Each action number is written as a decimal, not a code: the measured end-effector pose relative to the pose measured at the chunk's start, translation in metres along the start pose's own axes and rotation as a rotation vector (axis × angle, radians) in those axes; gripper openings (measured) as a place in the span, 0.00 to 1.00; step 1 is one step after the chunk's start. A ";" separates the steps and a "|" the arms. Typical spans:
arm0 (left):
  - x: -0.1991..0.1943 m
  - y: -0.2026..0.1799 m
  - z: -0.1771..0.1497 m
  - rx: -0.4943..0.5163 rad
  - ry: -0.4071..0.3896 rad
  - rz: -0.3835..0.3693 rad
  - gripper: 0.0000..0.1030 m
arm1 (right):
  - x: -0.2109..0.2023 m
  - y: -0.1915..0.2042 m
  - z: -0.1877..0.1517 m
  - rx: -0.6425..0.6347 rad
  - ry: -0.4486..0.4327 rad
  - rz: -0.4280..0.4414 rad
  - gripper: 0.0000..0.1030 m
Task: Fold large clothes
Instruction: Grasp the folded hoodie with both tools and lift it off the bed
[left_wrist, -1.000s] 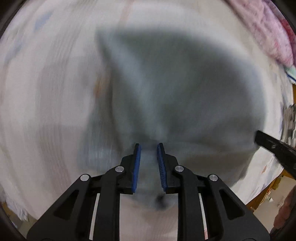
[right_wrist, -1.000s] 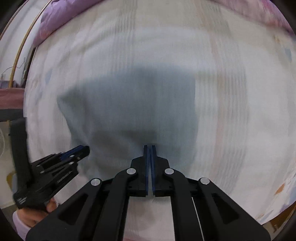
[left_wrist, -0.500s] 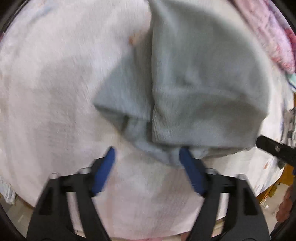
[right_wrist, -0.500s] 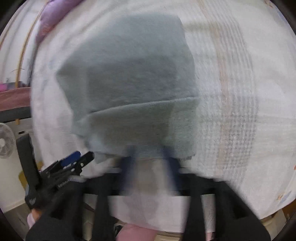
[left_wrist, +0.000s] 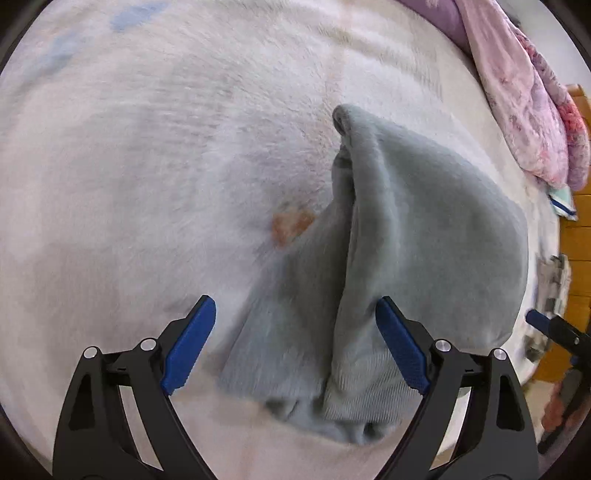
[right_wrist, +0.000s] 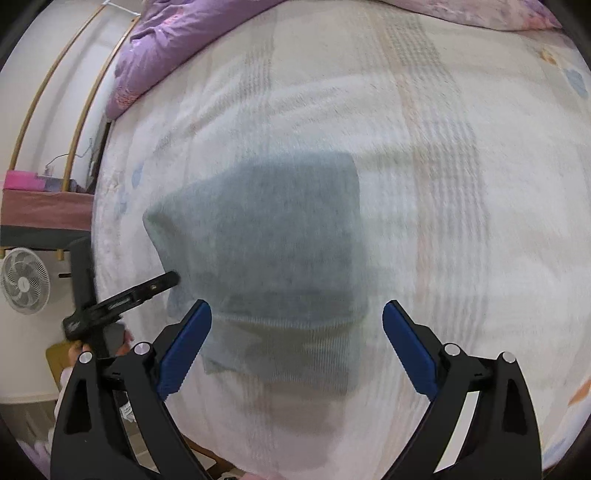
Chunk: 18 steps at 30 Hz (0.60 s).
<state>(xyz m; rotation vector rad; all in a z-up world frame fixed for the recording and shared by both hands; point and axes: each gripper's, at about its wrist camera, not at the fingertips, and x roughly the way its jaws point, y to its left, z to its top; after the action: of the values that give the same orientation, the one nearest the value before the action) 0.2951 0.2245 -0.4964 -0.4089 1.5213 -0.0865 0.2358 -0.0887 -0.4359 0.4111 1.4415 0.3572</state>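
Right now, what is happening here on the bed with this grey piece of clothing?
A person holds a gripper in each hand above a grey garment that lies folded on a white blanket. The left gripper and the right gripper both have their jaws opening, and the blue pads press on nothing; the cloth lies loose beneath them. The garment's ribbed hem is nearest to the grippers. A purple quilt lies at the far edge of the bed.

Both wrist views steep-down, close over bed; share grey garment.
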 end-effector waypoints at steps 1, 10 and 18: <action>0.008 0.001 0.006 0.001 0.021 -0.035 0.87 | 0.003 -0.004 0.006 -0.005 -0.001 0.004 0.89; 0.072 -0.005 0.002 -0.185 0.312 -0.656 0.95 | 0.089 -0.056 0.025 0.176 0.180 0.388 0.94; 0.081 -0.017 0.017 -0.216 0.321 -0.622 0.90 | 0.098 -0.041 0.004 0.103 0.108 0.369 0.92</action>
<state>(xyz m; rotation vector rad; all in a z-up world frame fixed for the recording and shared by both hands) 0.3202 0.1869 -0.5680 -1.0746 1.6734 -0.4967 0.2493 -0.0782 -0.5412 0.7550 1.4918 0.6102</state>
